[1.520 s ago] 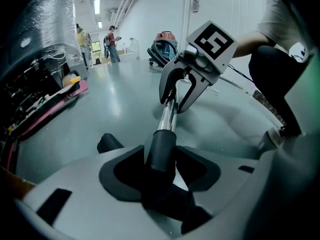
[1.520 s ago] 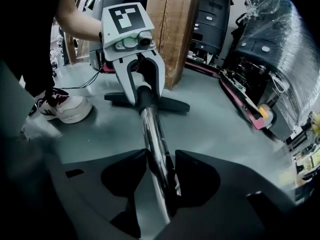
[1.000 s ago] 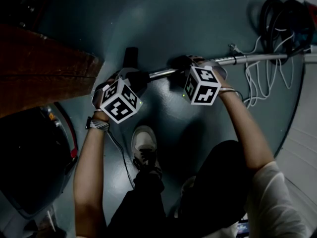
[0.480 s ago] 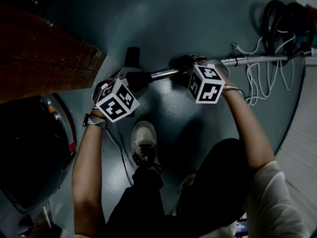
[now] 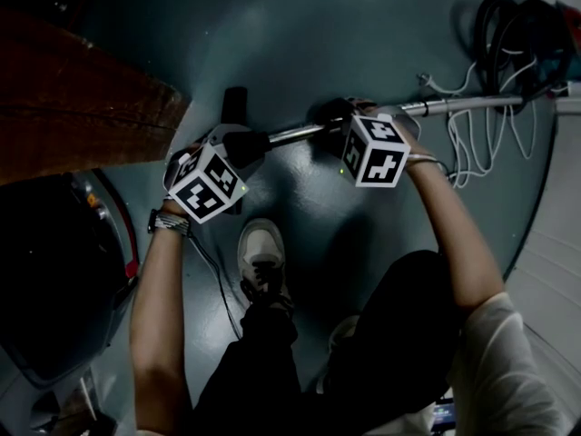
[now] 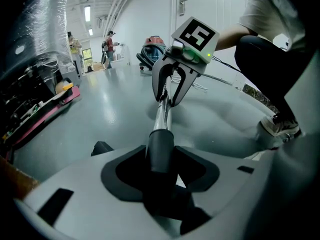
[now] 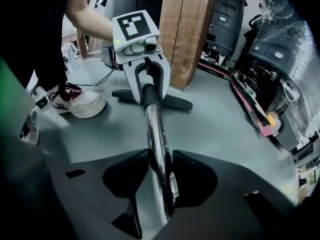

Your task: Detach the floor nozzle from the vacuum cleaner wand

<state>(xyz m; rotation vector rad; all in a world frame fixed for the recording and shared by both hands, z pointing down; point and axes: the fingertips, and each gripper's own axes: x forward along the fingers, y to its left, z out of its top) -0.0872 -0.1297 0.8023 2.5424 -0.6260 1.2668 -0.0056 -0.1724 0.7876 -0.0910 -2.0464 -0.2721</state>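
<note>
The chrome wand [image 5: 454, 107] lies across the floor and ends in a black nozzle neck [image 6: 160, 146]. The flat black floor nozzle [image 5: 235, 105] rests beyond it, also seen past the left gripper in the right gripper view [image 7: 170, 102]. My left gripper [image 5: 234, 148] is shut on the black neck, its jaws [image 6: 160, 159] on either side. My right gripper [image 5: 343, 125] sits further along the tube. Its jaws are closing, and in its own view [image 7: 157, 164] the pads touch the chrome wand [image 7: 156, 129] on both sides.
A wooden crate [image 5: 82, 107] stands to the left of the nozzle. White cables [image 5: 472, 143] and a black hose [image 5: 522, 34] lie by the wand's far end. The person's shoe [image 5: 263, 257] is just below the grippers. A dark machine [image 5: 54, 289] fills the lower left.
The left gripper and the neck it grips have edged slightly left. The right gripper stays at the same spot on the wand.
</note>
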